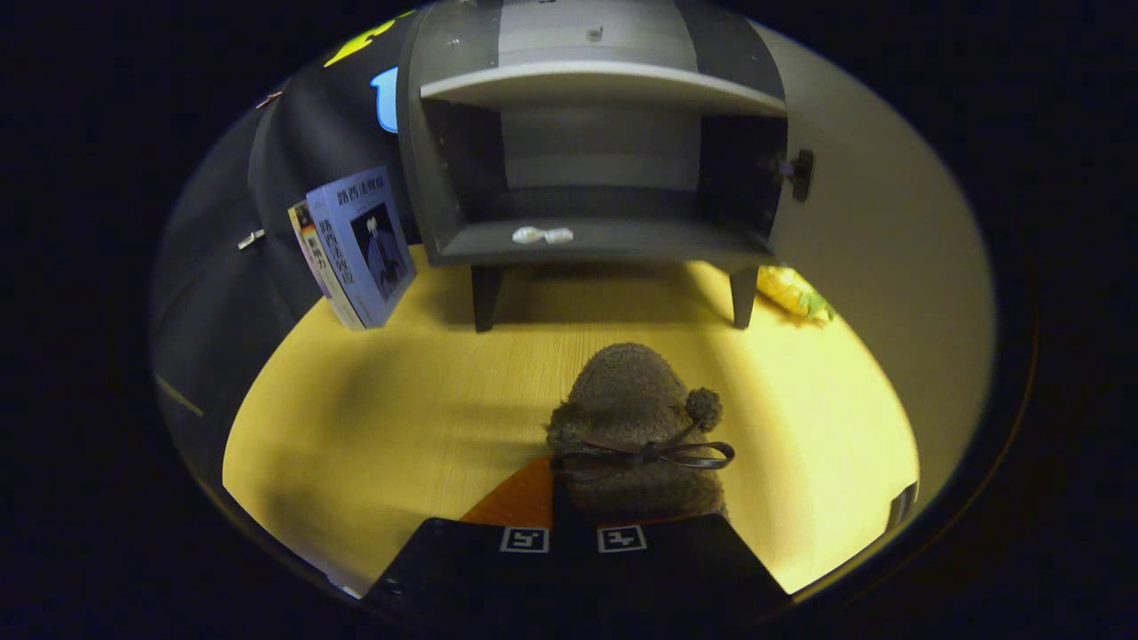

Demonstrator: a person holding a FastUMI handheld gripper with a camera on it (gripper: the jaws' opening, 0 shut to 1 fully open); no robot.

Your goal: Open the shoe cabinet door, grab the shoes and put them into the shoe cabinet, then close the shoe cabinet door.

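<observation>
Gripper [573,533] with fingers close together, clamping a brown fuzzy shoe [633,427] above the counter [373,427], open shoe cabinet [596,151] beyond, books [360,244] beside it

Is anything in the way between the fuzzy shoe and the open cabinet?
Nothing visible. The gripper is shut on the shoe, with bare wooden table stretching ahead to the shoe cabinet. Its door stands open. The books lean off to the side. Two small pale objects sit on the bottom shelf.
</observation>
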